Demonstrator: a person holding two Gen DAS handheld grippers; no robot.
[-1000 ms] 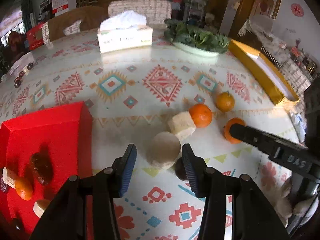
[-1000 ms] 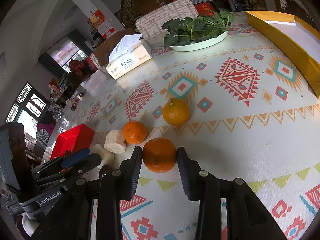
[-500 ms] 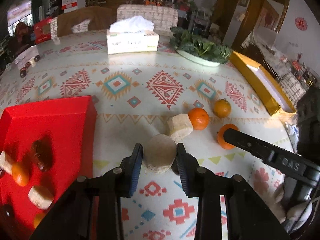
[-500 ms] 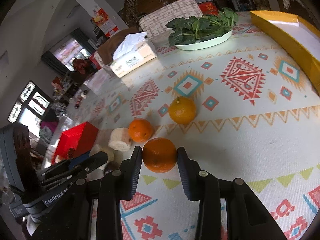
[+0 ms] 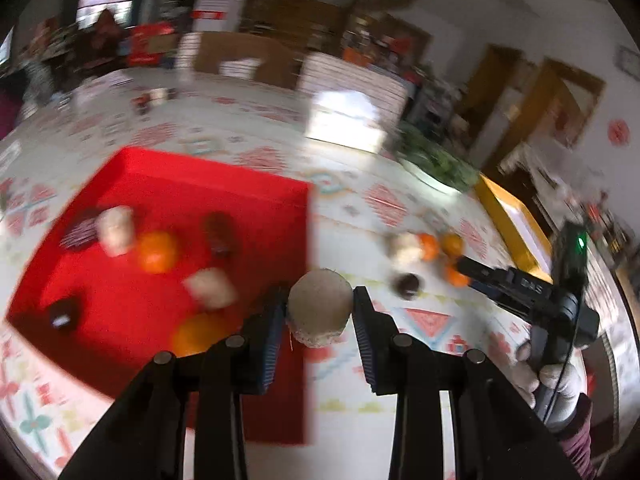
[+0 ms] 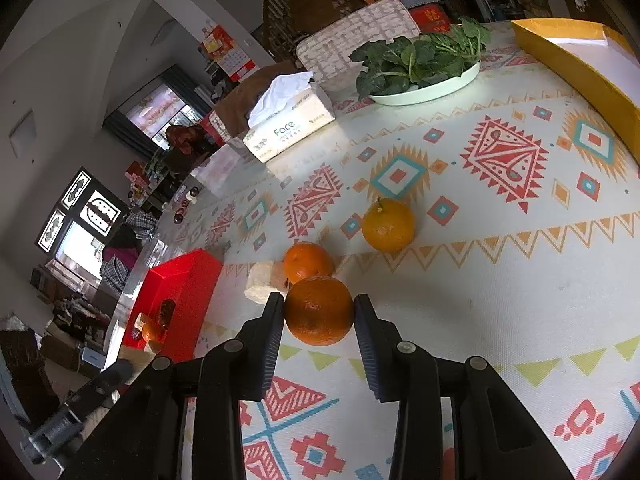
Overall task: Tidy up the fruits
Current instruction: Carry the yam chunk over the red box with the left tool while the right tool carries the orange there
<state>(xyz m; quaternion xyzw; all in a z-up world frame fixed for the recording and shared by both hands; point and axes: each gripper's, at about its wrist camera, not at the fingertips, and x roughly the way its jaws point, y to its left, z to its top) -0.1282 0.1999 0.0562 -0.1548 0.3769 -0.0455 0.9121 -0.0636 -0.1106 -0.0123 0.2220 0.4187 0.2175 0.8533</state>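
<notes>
The left gripper (image 5: 320, 316) holds a pale round fruit (image 5: 320, 307); its jaws have just been closing and now press on both sides of the fruit; the fruit is up off the table (image 5: 400, 380), by the near right edge of the red box (image 5: 224, 184); this view is blurry. Left of these jaws, inside the box, lie an orange (image 5: 157, 251), a second orange (image 5: 199, 336), two pale chunks (image 5: 116, 225) and some dark bits; I cannot tell what the dark bits are. Right of the jaws, a dark fruit (image 5: 407, 285) sits on the table.

The right gripper (image 6: 319, 316) holds a big orange (image 6: 319, 310); its jaws touch the orange on both sides; the orange sits on the table. Just past these jaws is a small orange (image 6: 307, 261), touching a pale chunk (image 6: 262, 287) on its left; farther past the jaws and to the right sits a yellow orange (image 6: 388, 225), apart from the others. Far ahead are a tissue box (image 6: 290, 130) and a plate of greens (image 6: 424, 68); a yellow box (image 6: 568, 60) is far off to the right.
</notes>
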